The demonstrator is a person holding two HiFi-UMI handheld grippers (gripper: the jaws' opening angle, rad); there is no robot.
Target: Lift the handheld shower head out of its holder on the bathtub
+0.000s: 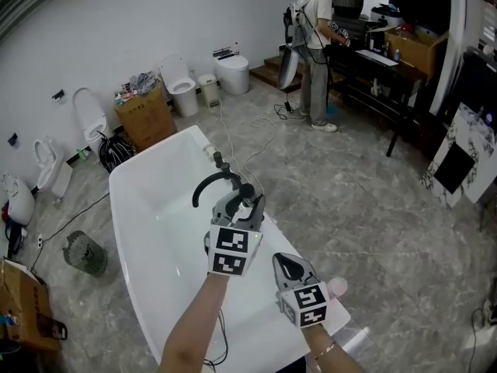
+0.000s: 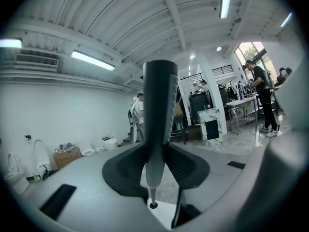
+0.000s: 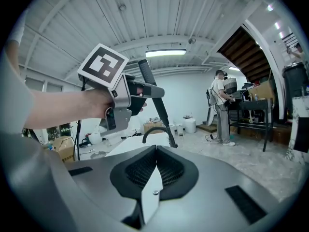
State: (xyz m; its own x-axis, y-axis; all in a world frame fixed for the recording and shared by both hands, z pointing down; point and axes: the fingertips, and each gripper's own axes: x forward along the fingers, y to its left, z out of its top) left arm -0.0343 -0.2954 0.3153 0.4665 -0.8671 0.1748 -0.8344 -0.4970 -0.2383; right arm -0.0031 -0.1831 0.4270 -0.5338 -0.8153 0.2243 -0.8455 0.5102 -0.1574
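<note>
My left gripper (image 1: 247,205) is shut on the handheld shower head (image 1: 248,192), a slim dark wand held above the right rim of the white bathtub (image 1: 132,208). In the left gripper view the shower head (image 2: 159,105) stands upright between the jaws of the left gripper (image 2: 157,153), with its thin lower tip showing below them. The right gripper view shows the left gripper (image 3: 142,92) holding the shower head (image 3: 157,105) over the curved black faucet (image 3: 155,131). My right gripper (image 1: 289,264) hangs nearer to me at the tub's edge. The right gripper (image 3: 154,170) is shut and holds nothing.
The black faucet (image 1: 211,183) arches over the tub just beyond the left gripper. Toilets (image 1: 180,84) and a cardboard box (image 1: 146,116) line the back wall. A person (image 1: 317,53) stands at a dark table (image 1: 380,68). Cables (image 1: 248,142) trail on the floor behind the tub.
</note>
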